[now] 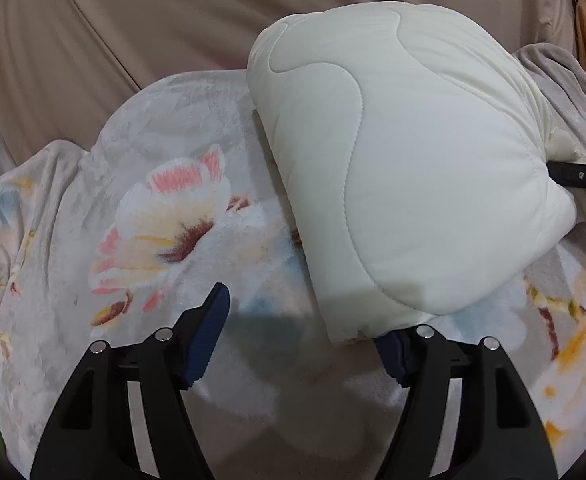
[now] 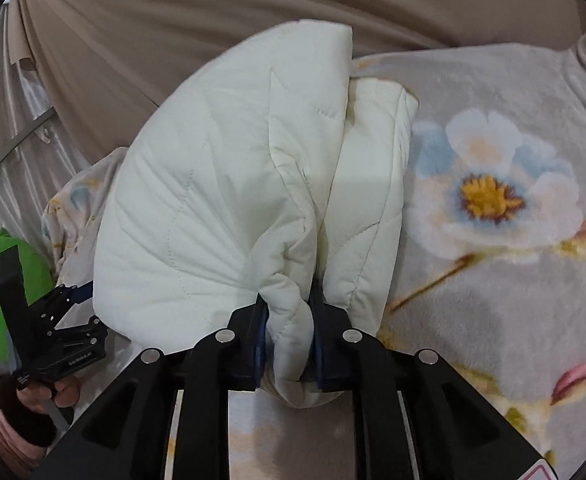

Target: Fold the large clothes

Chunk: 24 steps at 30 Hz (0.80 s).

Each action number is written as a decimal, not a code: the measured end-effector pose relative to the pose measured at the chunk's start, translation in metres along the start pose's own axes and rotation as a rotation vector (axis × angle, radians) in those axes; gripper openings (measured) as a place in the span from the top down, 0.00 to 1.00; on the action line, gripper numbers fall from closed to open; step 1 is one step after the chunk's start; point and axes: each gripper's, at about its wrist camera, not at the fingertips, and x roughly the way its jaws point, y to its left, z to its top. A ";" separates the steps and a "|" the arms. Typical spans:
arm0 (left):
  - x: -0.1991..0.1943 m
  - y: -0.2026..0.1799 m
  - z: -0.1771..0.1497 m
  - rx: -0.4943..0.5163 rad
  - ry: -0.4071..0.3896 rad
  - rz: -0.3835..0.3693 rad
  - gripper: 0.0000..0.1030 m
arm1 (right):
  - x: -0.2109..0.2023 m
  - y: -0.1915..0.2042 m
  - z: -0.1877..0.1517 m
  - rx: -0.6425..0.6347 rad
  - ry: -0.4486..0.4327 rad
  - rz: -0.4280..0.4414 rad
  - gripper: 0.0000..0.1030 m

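Observation:
A white quilted jacket (image 1: 413, 160) lies bundled in a thick fold on the floral blanket (image 1: 153, 208). My left gripper (image 1: 305, 328) is open at its near corner. The left finger (image 1: 213, 312) stands free over the blanket, and the jacket's corner covers the tip of the right finger (image 1: 393, 356). In the right wrist view my right gripper (image 2: 287, 336) is shut on a puffy fold of the jacket (image 2: 221, 184), with both blue pads pressing into it. The left gripper (image 2: 87, 304) shows at the jacket's left edge, and the right gripper's black finger (image 1: 577, 176) juts in beside the bundle.
The floral fleece blanket (image 2: 493, 200) covers the whole work surface. Beige draped cloth (image 1: 173, 20) hangs behind it. A green object (image 2: 21, 256) sits at the left edge, beside a person's hand (image 2: 49, 396) in a pink sleeve that holds the left gripper.

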 end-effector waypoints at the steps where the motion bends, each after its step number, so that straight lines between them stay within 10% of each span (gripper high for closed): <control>1: 0.000 0.003 0.000 -0.001 -0.009 -0.010 0.35 | -0.003 0.001 0.002 -0.003 0.001 0.003 0.86; 12: -0.119 0.024 0.029 -0.009 -0.251 -0.032 0.30 | -0.086 0.016 0.045 0.022 -0.154 0.000 0.71; 19: -0.045 0.000 0.101 -0.131 -0.154 0.009 0.30 | -0.036 0.077 0.087 -0.170 -0.138 -0.170 0.86; 24: 0.009 -0.009 0.095 -0.191 -0.089 -0.018 0.23 | 0.035 0.032 0.069 -0.133 -0.022 -0.291 0.89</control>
